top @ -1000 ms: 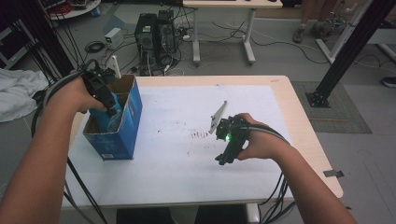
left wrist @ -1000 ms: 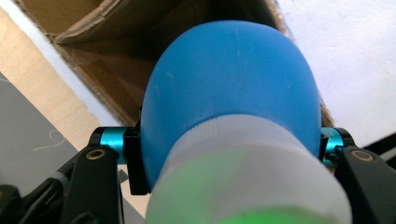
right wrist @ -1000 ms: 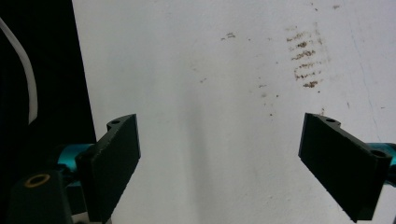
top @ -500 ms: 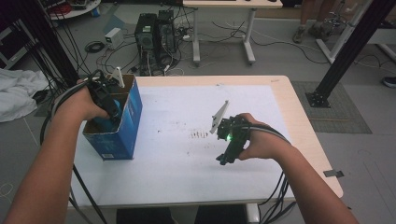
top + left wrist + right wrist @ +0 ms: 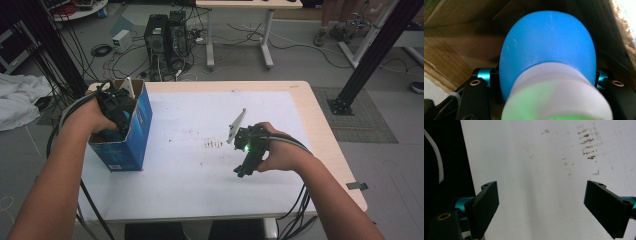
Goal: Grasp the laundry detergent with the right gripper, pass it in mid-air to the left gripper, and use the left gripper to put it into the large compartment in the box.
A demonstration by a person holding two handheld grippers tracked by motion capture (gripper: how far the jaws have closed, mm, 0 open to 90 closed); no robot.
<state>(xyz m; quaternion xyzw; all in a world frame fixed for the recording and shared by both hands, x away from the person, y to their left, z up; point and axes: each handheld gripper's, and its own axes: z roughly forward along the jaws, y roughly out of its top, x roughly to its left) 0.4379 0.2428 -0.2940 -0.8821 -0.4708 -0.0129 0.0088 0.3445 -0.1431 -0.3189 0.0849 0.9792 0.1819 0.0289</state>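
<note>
Left gripper (image 5: pixel 116 107) sunk into the open top of the blue cardboard box (image 5: pixel 131 137) at the near left of the table (image 5: pixel 300 100), jaws clamped on a blue bottle with a white cap (image 5: pixel 549 57). In the left gripper view, bottle pinched at both flanks between the black jaws, cap end nearest the camera, rounded blue body pointing deeper into the box, brown cardboard walls close on all sides. Box upright near the table's left edge, a white flap sticking up at its far rim. Right gripper (image 5: pixel 246 167) held low over the white table sheet (image 5: pixel 190 185) right of centre, well apart from the box, green light glowing on its body, grey plate tilted up beside it. In the right gripper view, jaws wide apart, bare white surface between them. Brown smudges (image 5: pixel 214 144) on the sheet between box and right gripper, nearer the latter. Computer towers (image 5: pixel 167 35) on the floor beyond the far edge.
</note>
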